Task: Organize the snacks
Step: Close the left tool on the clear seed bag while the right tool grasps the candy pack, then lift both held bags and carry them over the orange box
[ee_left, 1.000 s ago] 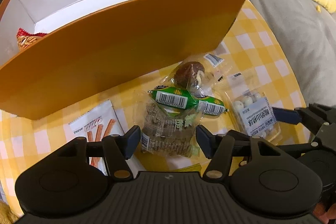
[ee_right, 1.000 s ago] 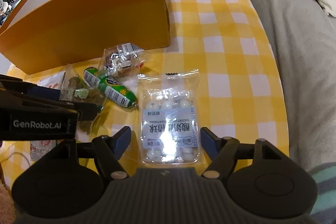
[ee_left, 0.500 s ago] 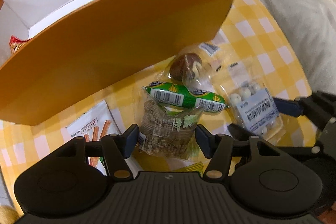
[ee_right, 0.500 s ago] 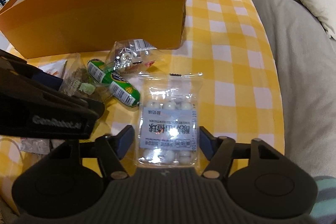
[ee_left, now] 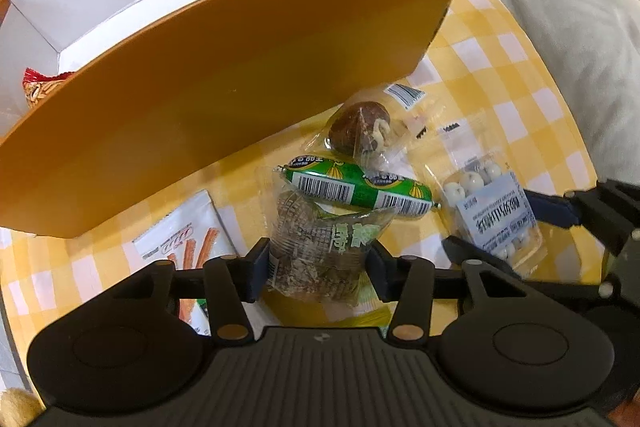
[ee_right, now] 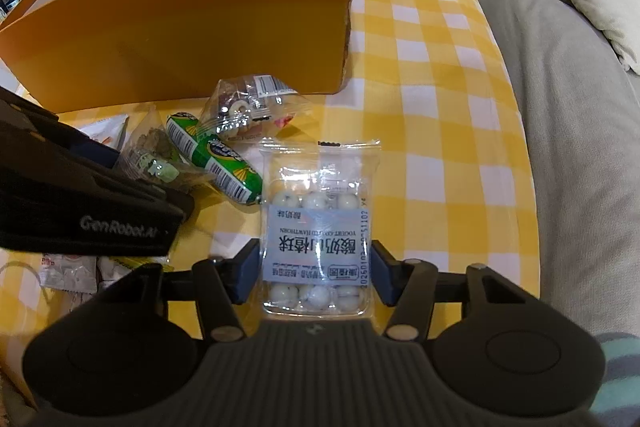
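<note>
My left gripper [ee_left: 318, 273] is closed onto a clear bag of brown cracker snack [ee_left: 320, 247], its pads touching both sides. A green sausage stick [ee_left: 356, 189] lies across that bag's far end, with a wrapped chocolate bun [ee_left: 362, 127] beyond it. My right gripper [ee_right: 316, 275] is closed against a clear pack of white yogurt hawthorn balls [ee_right: 318, 223], which also shows in the left wrist view [ee_left: 492, 211]. The orange box [ee_left: 224, 79] with a white inside stands just behind the snacks.
A white packet with orange sticks [ee_left: 188, 247] lies left of my left gripper. A red snack bag [ee_left: 38, 87] sits inside the box's left end. Small wrappers [ee_right: 72, 271] lie at the lower left. The yellow checked tablecloth [ee_right: 432, 131] meets a grey sofa [ee_right: 572, 147] on the right.
Both grippers have moved forward and narrowed. The left one now pinches the cracker bag and the right one now pinches the hawthorn ball pack.
</note>
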`<action>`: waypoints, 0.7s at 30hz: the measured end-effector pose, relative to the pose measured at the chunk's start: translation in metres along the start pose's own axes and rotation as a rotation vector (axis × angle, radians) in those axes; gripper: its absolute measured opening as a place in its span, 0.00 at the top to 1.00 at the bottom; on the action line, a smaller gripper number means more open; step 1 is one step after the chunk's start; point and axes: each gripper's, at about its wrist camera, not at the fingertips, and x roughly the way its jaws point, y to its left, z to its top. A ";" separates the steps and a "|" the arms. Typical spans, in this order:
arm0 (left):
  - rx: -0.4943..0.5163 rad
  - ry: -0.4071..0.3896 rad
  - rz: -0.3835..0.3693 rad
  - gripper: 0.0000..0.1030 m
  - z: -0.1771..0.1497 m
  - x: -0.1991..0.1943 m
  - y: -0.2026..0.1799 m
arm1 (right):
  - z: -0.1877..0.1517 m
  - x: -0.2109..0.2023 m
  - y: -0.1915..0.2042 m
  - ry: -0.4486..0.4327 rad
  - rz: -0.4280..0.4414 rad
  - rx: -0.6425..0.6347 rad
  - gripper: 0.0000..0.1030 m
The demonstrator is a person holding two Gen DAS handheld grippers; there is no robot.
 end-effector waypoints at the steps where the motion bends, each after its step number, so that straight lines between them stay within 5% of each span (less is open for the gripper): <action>1: -0.002 -0.001 -0.002 0.45 -0.001 -0.003 0.001 | 0.000 -0.001 -0.002 0.001 0.004 0.008 0.48; 21: -0.075 -0.139 -0.107 0.45 -0.014 -0.073 0.024 | 0.003 -0.047 -0.015 -0.014 0.032 0.115 0.48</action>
